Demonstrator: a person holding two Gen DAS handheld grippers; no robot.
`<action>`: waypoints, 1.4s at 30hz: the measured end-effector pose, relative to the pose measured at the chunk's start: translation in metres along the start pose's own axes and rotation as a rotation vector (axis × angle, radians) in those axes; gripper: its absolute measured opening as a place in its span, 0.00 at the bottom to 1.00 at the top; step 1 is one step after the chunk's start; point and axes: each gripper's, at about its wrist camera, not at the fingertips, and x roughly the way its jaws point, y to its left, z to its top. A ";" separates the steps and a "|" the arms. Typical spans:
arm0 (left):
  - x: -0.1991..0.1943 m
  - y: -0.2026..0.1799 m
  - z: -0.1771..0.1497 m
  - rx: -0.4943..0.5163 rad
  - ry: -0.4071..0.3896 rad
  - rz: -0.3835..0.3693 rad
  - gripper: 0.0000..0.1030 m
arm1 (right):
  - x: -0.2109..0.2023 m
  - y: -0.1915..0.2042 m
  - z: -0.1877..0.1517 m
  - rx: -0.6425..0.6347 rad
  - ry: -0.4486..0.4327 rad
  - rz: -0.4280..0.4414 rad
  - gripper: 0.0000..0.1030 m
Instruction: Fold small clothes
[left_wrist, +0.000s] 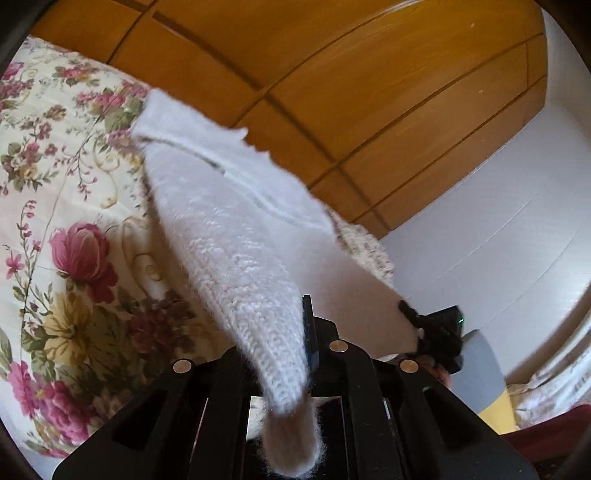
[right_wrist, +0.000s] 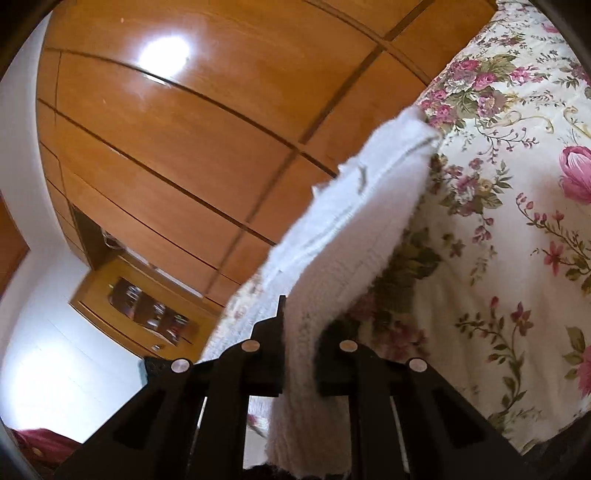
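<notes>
The raised white knit garment (left_wrist: 236, 236) blocks forward passage; floral bedspread (left_wrist: 55, 206) alongside lies bare.

Your left claw (left_wrist: 295, 354) is clamped tight on a corner of the white knitted garment (left_wrist: 236, 236), fingers pinched together with fabric spilling back past them. Your right claw (right_wrist: 299, 354) grips another edge of it the same way, closed firmly. Both point slightly downward.

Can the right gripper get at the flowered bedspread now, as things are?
Probably not without letting go first. The right gripper is shut on the white knitted garment, which fills the space between its fingers and hangs in front of the flowered bedspread.
</notes>
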 end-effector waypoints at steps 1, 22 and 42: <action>-0.005 -0.002 0.000 -0.009 -0.006 -0.017 0.04 | -0.004 0.003 0.000 0.011 -0.010 0.019 0.09; -0.084 -0.050 -0.049 -0.026 0.127 -0.312 0.05 | -0.102 0.035 -0.066 -0.024 0.029 0.233 0.10; -0.003 0.032 0.067 -0.197 0.055 -0.137 0.05 | 0.013 -0.034 0.060 0.268 -0.049 0.131 0.11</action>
